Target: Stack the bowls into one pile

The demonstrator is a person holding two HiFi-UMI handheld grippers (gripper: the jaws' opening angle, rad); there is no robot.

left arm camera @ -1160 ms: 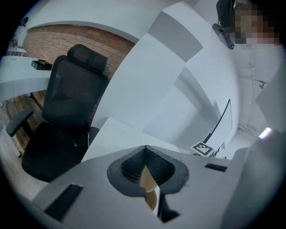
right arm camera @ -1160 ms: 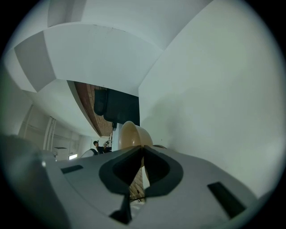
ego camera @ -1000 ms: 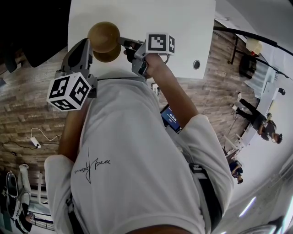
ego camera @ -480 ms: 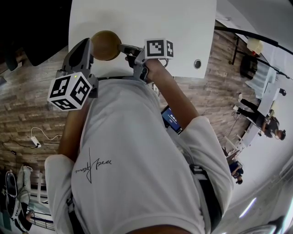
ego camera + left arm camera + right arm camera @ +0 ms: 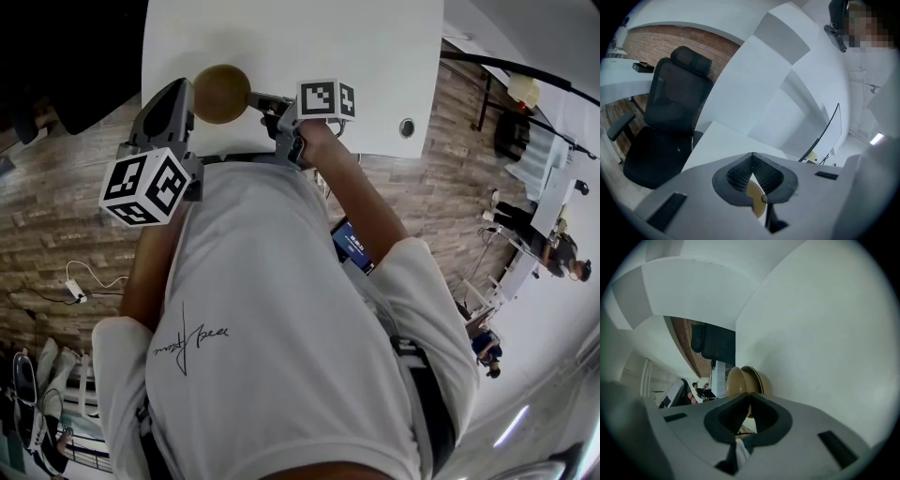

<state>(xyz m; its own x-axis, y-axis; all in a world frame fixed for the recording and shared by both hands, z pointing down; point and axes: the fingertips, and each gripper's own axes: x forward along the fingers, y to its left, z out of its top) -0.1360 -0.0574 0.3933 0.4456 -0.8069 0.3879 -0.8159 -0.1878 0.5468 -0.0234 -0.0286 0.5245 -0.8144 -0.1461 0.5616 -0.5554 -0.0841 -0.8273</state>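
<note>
Bowls (image 5: pixel 222 93): tan, apparently nested rim-down in one pile at the near edge of the counter (image 5: pixel 309 47), between the two grippers. Likely light, rigid and smooth-walled, so they may slip; best taken by the rim.
Right gripper (image 5: pixel 750 397): fingers pinched on a thin tan strip, seemingly the pile's rim.
Left gripper (image 5: pixel 752 157): fingers together, empty, just beside the pile.

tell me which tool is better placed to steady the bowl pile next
Probably the right tool: the bowl pile sits straight ahead of its shut jaws, just past the tips. The left tool, also shut, aims past the pile toward the chair, with only a sliver of bowl showing.
</note>
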